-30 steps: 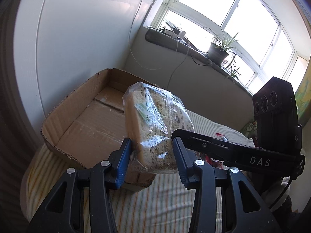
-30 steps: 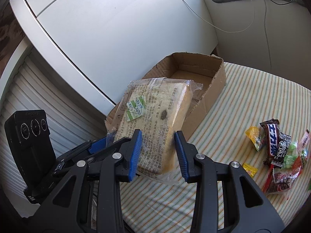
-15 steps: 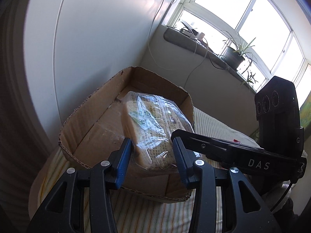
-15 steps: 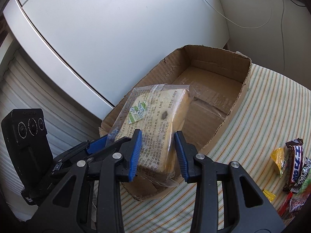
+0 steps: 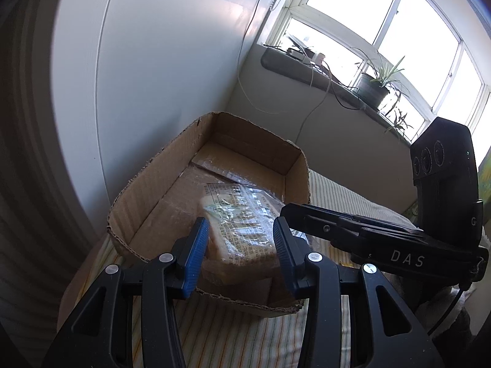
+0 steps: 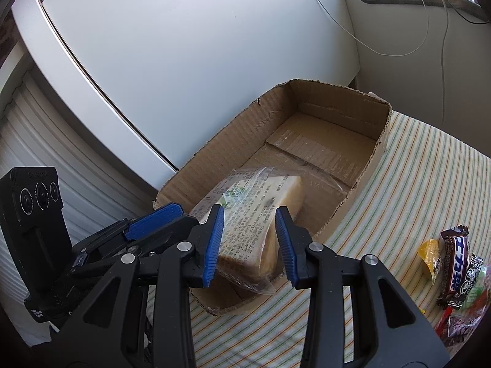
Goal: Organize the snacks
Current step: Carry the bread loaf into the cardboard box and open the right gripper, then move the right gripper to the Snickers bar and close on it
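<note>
While both claws hold the wrapped bread loaf between them, the first item of the sorting is nearly in place: the loaf hangs tilted inside the near end of the cardboard box, its lower corner down by the box floor, though whether it touches the cardboard cannot be told. The left claw has its blue pads closed on one side of the wrapper, and the right claw is clamped on the loaf from the other side, so neither has let go. The far half of the box is bare. The box itself sits at the worktop's wall-side edge, on a striped cloth.

By my judgement, little is done. The loaf has yet to be set down and released, and the loose snacks wait at the worktop's right edge, well apart from the box: a yellow packet, a dark chocolate bar and some more wrappers partly cut off by the frame.

Only the right wrist view shows that pile; the left wrist view has none of it. It also shows the left claw's body coming in low from the left. The left wrist view gives instead the window sill with a potted plant and cables, the right claw's black body reaching across from the right, and a plainer look down the box's inner left wall, which is clear of anything.
</note>
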The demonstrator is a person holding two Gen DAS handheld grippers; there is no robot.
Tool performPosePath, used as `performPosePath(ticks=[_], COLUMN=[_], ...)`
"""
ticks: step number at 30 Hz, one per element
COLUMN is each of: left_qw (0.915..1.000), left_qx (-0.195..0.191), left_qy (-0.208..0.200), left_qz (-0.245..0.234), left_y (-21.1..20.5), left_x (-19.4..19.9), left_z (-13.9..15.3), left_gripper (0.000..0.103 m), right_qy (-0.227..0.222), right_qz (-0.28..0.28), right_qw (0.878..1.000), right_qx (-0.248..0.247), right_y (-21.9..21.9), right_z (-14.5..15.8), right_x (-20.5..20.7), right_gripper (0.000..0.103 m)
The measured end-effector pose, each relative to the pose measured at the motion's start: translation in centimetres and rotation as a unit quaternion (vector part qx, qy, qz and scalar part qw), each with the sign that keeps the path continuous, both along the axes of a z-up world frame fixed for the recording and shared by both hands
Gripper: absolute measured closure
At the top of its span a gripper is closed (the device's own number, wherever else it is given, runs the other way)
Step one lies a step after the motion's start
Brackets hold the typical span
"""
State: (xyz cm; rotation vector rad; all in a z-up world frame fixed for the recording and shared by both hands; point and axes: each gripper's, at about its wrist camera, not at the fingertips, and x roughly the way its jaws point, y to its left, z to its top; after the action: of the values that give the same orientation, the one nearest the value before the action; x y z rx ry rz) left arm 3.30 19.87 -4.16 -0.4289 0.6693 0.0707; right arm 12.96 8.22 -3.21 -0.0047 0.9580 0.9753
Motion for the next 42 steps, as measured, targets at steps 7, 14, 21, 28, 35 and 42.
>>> performPosePath(ticks=[7, 14, 21, 28, 35, 42], left_qw=[0.9999, 0.9998, 0.9991, 0.9968, 0.9922, 0.9861], left_qx=[0.010, 0.017, 0.023, 0.015, 0.004, 0.029], left_qy=[-0.001, -0.011, -0.011, 0.001, 0.026, 0.056], left_qz=[0.008, 0.001, -0.034, -0.079, -0.122, -0.154], left_y=[-0.6, -2.3, -6.2, -9.6, -13.2, -16.0], left_x=[-0.9, -1.8, -1.8, -0.9, 0.3, 2.4], left_z=[0.6, 1.7, 1.8, 1.0, -0.7, -2.9], left_gripper=[0.062, 0.062, 0.057, 0.051, 0.050, 0.053], right_qy=[-0.011, -0.039, -0.063, -0.078, -0.082, -0.079], right_qz=[-0.013, -0.034, -0.076, -0.124, -0.182, -0.226], right_qw=[1.000, 0.999, 0.995, 0.989, 0.978, 0.963], right_qx=[0.005, 0.010, -0.003, -0.022, -0.064, -0.121], right_y=[-1.4, -5.5, -11.6, -18.2, -24.9, -30.1], right_z=[1.0, 1.9, 2.2, 2.1, 0.6, -1.7], right_x=[0.0, -1.5, -3.3, -4.8, -5.6, -5.3], right_gripper=[0.056, 0.040, 0.040, 0.039, 0.039, 0.039])
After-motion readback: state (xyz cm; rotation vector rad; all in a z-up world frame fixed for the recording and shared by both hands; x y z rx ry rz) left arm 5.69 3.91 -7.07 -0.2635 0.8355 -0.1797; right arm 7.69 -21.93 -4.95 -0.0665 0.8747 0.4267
